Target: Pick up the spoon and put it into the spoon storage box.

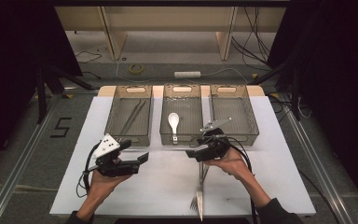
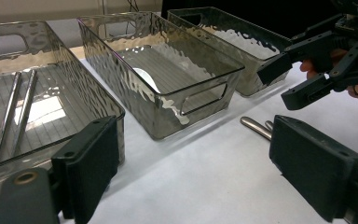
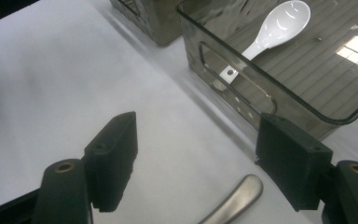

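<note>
Right tongs (image 1: pixel 193 154): held wide open, empty, above smooth metal fork handle (image 3: pixel 235 198).
Left tongs (image 1: pixel 142 161): open, empty.
Fork (image 1: pixel 199 186): near-right on white tabletop (image 1: pixel 158 186).
Bins (image 1: pixel 182 116): rippled clear plastic.

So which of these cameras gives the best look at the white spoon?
The right gripper view: the white spoon lies close and sharp in the middle bin, bowl and handle both plain. The high view shows the whole spoon, but small. In the left gripper view just a pale patch shows through the bin's rippled wall.
</note>
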